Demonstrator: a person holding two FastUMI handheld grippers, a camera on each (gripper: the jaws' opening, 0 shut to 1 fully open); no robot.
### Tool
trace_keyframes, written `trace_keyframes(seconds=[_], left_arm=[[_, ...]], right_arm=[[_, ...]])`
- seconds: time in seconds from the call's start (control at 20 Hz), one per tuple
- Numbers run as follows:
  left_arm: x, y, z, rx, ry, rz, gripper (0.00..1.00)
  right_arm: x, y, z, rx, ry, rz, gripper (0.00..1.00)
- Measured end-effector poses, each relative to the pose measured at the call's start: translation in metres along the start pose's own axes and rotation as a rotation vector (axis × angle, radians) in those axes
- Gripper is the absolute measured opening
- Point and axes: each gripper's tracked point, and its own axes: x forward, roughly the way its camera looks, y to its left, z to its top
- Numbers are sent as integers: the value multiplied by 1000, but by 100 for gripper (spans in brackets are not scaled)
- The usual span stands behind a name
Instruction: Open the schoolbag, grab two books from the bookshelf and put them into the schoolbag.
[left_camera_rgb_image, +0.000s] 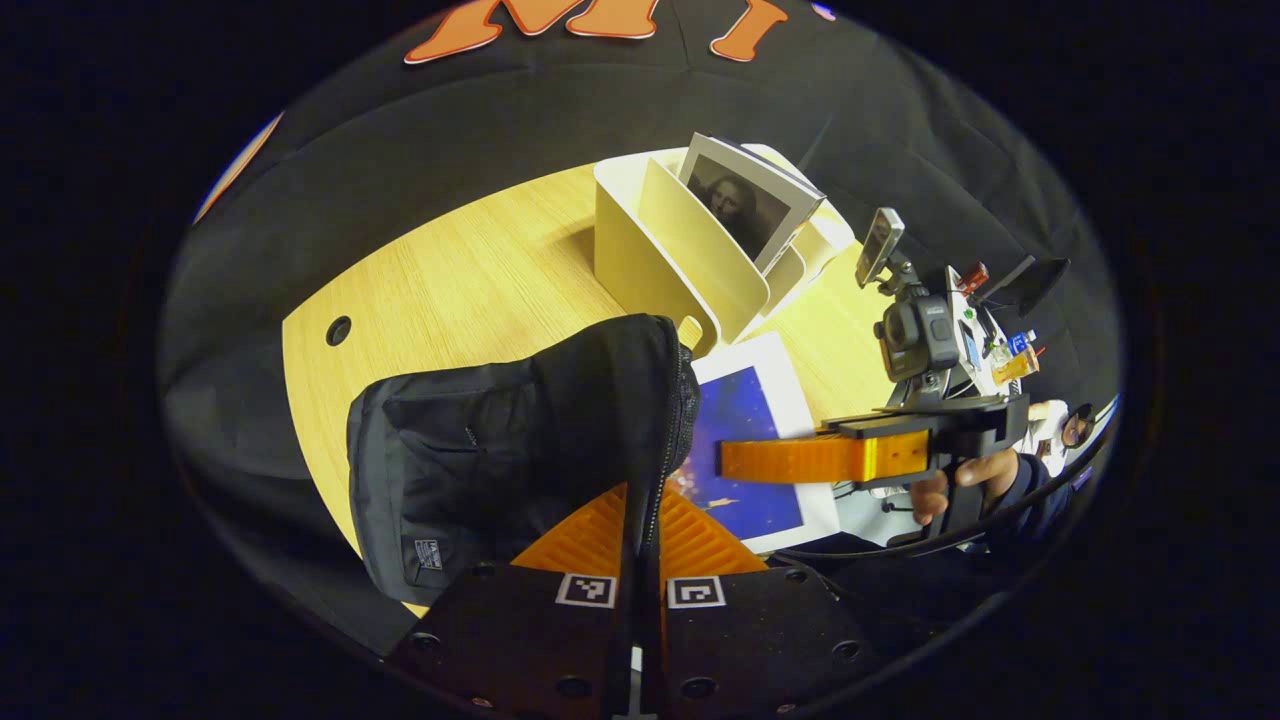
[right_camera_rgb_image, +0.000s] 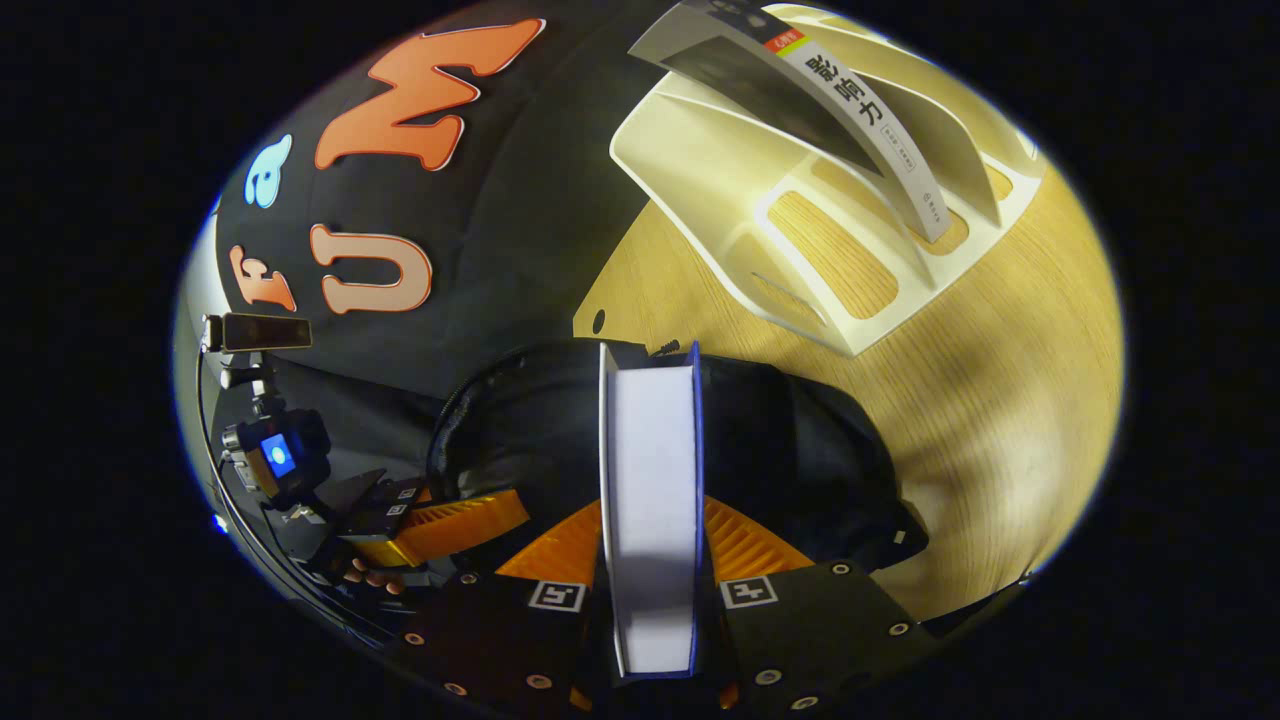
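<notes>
The black schoolbag (left_camera_rgb_image: 500, 440) lies on the wooden table (left_camera_rgb_image: 480, 270). My left gripper (left_camera_rgb_image: 640, 512) is shut on the bag's zipped opening edge and holds it up. To the right, my right gripper (left_camera_rgb_image: 735, 460) grips a book with a blue and white cover (left_camera_rgb_image: 745, 400), held beside the bag's mouth. In the right gripper view that book (right_camera_rgb_image: 650, 470) stands edge-on between the orange fingers of the right gripper (right_camera_rgb_image: 650, 520), its far end over the schoolbag (right_camera_rgb_image: 800, 440). The left gripper (right_camera_rgb_image: 500, 512) shows at the bag's left.
A white bookshelf (left_camera_rgb_image: 650, 250) stands behind the bag, with a grey portrait-cover book (left_camera_rgb_image: 745, 200) leaning in it. The same bookshelf (right_camera_rgb_image: 760, 210) and book (right_camera_rgb_image: 800, 90) appear in the right gripper view. A hand (left_camera_rgb_image: 975, 480) holds the right gripper. Bare table (right_camera_rgb_image: 1000, 400) lies right of the bag.
</notes>
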Motion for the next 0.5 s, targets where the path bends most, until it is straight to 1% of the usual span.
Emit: trace_keyframes(seconds=[0.15,0.4,0.5], left_arm=[[-1,0,1,-9,-11,-6,5],[-3,-3,2,-15,-21,-17,5],[-1,-6,2,-25,-24,-25,5]], right_arm=[[21,1,-4,14,-16,9,34],[47,4,-4,73,-27,53,35],[56,4,-6,75,-22,61,34]])
